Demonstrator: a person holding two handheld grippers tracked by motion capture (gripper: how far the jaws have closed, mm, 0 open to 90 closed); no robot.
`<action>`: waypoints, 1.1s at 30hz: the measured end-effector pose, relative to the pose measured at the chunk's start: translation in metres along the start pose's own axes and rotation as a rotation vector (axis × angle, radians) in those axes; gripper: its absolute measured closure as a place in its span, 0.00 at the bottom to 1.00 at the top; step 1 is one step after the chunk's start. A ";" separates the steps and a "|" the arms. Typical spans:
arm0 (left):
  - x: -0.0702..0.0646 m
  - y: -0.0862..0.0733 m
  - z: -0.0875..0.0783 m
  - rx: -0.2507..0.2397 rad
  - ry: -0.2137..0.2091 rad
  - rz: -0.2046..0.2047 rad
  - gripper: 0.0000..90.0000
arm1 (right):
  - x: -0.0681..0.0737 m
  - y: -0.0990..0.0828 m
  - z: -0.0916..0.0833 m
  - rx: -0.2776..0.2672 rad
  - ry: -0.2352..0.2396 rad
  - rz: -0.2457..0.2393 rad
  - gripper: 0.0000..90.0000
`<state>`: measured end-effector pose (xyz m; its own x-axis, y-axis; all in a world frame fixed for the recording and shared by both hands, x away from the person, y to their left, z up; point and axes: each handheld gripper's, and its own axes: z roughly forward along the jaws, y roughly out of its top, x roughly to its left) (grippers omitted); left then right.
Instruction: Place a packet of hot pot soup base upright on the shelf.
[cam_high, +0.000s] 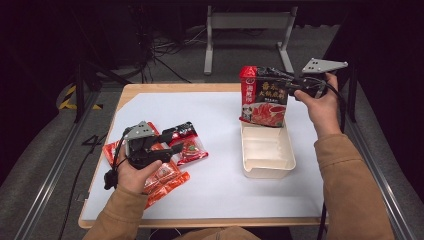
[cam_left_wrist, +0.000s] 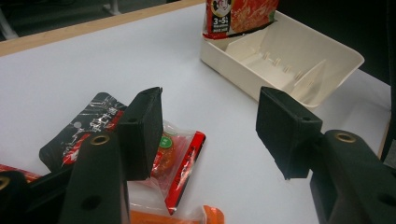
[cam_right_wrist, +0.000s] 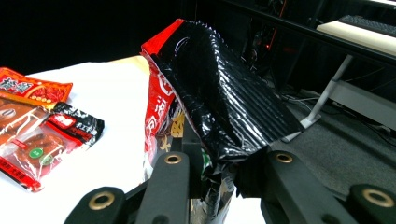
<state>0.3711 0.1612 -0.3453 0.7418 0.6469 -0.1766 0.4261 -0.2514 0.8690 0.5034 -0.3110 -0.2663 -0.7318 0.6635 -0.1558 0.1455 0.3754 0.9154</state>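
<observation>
Jaws of the right gripper (cam_high: 294, 86) clamp the top of a red-and-black pouch (cam_high: 263, 96), held upright over the cream tray's (cam_high: 267, 165) far end. Left gripper (cam_high: 172, 148), jaws wide and empty, hovers over scattered red sachets (cam_high: 187, 145), well left of the tray.

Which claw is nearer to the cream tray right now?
Right. The right claw holds the big red and black pouch upright at the cream tray's far end; the left claw sits open over the small packets, well away.
</observation>
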 end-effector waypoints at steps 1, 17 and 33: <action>0.000 0.000 0.000 0.000 0.001 -0.003 0.47 | 0.000 -0.001 0.000 0.003 0.000 0.000 0.86; 0.002 -0.002 0.003 0.021 -0.001 -0.017 0.43 | 0.006 -0.019 0.007 0.008 0.021 0.006 0.84; 0.003 -0.003 0.007 0.038 -0.013 -0.022 0.40 | 0.003 -0.035 0.011 0.058 0.043 0.052 0.82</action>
<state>0.3760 0.1587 -0.3521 0.7388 0.6431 -0.2015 0.4614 -0.2646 0.8468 0.5036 -0.3144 -0.3026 -0.7504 0.6546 -0.0916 0.2210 0.3791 0.8986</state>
